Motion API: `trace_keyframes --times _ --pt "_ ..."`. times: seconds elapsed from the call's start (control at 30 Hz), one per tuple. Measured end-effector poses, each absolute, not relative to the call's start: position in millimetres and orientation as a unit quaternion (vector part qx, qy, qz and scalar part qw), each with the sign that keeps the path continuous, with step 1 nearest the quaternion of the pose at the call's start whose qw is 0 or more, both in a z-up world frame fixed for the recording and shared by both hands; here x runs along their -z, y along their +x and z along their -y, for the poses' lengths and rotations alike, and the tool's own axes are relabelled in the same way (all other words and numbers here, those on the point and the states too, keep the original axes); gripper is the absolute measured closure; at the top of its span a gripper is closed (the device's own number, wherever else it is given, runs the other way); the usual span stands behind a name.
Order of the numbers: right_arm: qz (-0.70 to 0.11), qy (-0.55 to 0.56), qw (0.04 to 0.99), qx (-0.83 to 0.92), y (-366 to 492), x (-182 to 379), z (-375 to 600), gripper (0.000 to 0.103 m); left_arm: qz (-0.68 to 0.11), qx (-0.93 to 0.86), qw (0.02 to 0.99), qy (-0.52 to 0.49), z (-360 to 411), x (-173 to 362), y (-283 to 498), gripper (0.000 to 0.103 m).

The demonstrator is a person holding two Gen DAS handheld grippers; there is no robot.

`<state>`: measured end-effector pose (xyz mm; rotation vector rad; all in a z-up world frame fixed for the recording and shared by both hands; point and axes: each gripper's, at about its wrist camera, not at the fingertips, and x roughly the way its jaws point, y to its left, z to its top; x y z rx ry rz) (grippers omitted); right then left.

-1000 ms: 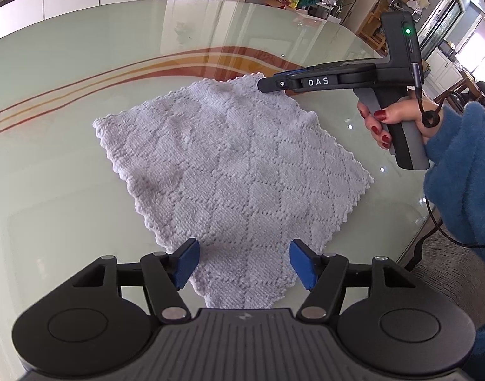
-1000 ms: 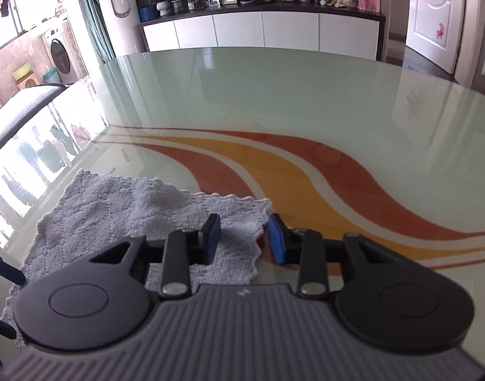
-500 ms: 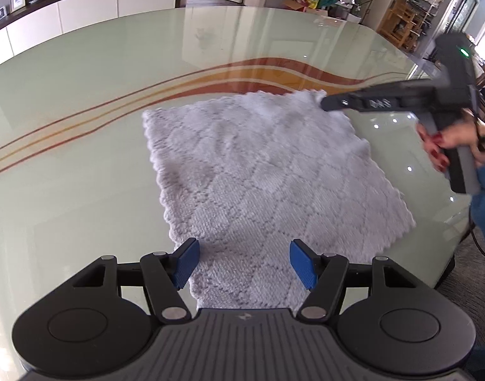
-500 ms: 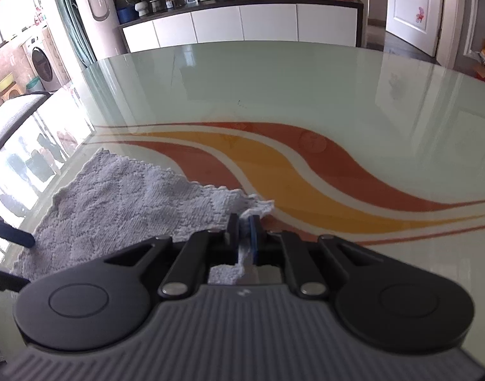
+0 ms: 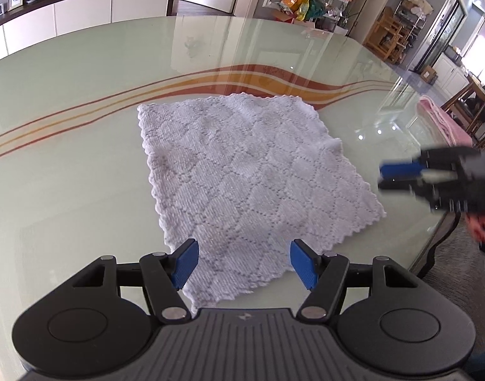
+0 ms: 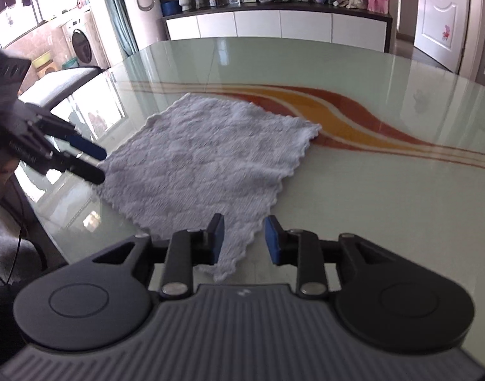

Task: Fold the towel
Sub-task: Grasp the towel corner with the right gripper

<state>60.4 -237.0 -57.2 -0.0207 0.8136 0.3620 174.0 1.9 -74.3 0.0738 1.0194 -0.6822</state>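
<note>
Glass: pale green table (image 5: 83, 101) top, glossy, with curved orange and red stripes (image 5: 274, 79) across it.
Sideboard: white cabinets (image 6: 274, 27) with a dark top behind the table, white door (image 6: 442, 16) to their right.
Towel: white waffle-knit towel (image 5: 242, 174) spread flat, one layer, near the table's edge.
Left gripper (image 5: 244, 265): fingers wide apart over a towel corner.
Right gripper (image 6: 244, 238): fingers apart, straddling another corner.

We see a glossy pale-green glass table (image 5: 83, 101) with orange and red curved stripes (image 6: 353, 117). Beyond it stands a long white sideboard (image 6: 274, 27) with plants and photo frames, a white door (image 6: 439, 19) to its right. Daylight pours through windows (image 6: 17, 3) at far left, near a washing machine (image 6: 82, 44).
</note>
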Motion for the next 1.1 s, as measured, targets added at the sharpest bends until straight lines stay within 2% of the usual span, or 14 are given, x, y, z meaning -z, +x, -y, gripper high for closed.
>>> trace_keyframes --times 0.33,0.4,0.43,0.53,0.77,1.1 --pt "-0.399 -0.062 0.900 -0.166 42 76 209 0.076 -0.482 0.312 0.817 0.043 -2 78 161 0.033" --pt "-0.400 -0.065 0.899 -0.165 43 76 208 0.081 -0.485 0.310 0.817 0.044 -3 79 160 0.033" --pt "-0.401 -0.062 0.899 -0.164 43 76 209 0.087 -0.485 0.309 0.817 0.043 -4 79 160 0.033" --pt "-0.404 -0.053 0.899 -0.159 45 76 213 0.096 -0.480 0.312 0.819 0.038 -5 76 160 0.033" --pt "-0.401 -0.025 0.901 -0.162 44 70 217 0.097 -0.471 0.355 0.806 0.052 6 72 158 0.032" --pt "-0.341 -0.025 0.920 -0.189 46 20 210 0.097 -0.487 0.376 0.784 0.086 16 87 147 0.031"
